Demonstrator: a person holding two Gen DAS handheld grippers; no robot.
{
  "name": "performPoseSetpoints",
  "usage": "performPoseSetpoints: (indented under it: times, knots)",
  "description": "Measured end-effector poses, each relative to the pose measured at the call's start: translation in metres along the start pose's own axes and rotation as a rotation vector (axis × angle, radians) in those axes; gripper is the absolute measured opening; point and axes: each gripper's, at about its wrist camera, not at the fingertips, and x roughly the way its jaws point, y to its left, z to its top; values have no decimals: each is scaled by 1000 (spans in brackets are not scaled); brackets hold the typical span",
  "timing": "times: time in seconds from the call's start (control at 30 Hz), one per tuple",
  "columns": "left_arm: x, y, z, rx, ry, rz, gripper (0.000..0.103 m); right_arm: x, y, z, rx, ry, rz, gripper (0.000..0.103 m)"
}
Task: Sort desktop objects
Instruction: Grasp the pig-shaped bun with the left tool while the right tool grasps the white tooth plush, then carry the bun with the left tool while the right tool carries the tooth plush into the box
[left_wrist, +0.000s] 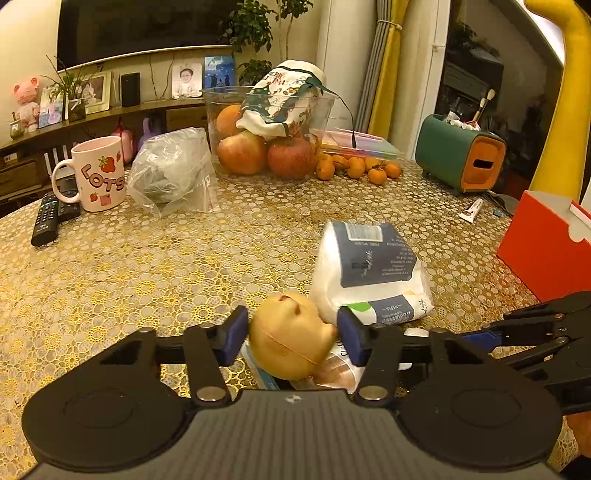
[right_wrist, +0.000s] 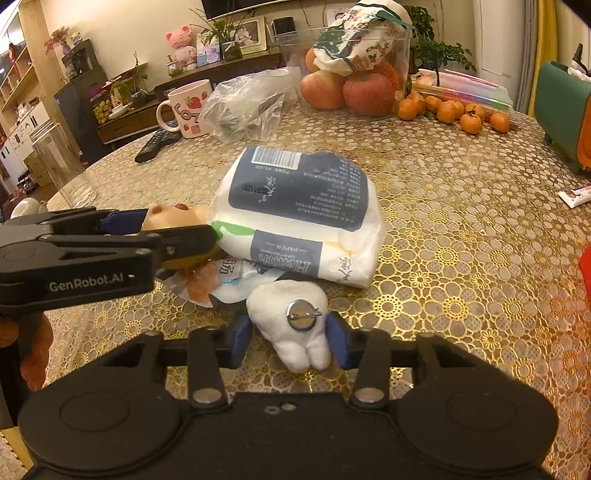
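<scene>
Left wrist: left hand-held gripper (left_wrist: 291, 334) clamps tan plush (left_wrist: 290, 341); right hand-held gripper (right_wrist: 289, 338) clamps tooth plush (right_wrist: 291, 325)

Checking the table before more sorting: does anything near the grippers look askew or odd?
The white-and-navy soft tissue pack lies tilted, barcode side up, propped on crumpled plastic wrappers. The white tooth-shaped plush lies pin-back up between the right gripper's pads. Nothing looks spilled.
</scene>
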Motion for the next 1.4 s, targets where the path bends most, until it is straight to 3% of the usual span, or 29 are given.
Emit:
performPoseSetpoints:
  times: [0.73, 1.4]
  knots:
    - [-59, -23, -6, -48, -22, -9, 45, -66, -7, -16, 54, -85, -1, 40]
    - [-117, -126, 5, 63, -52, -146, 45, -173, -36, -44, 73, -160, -57, 40]
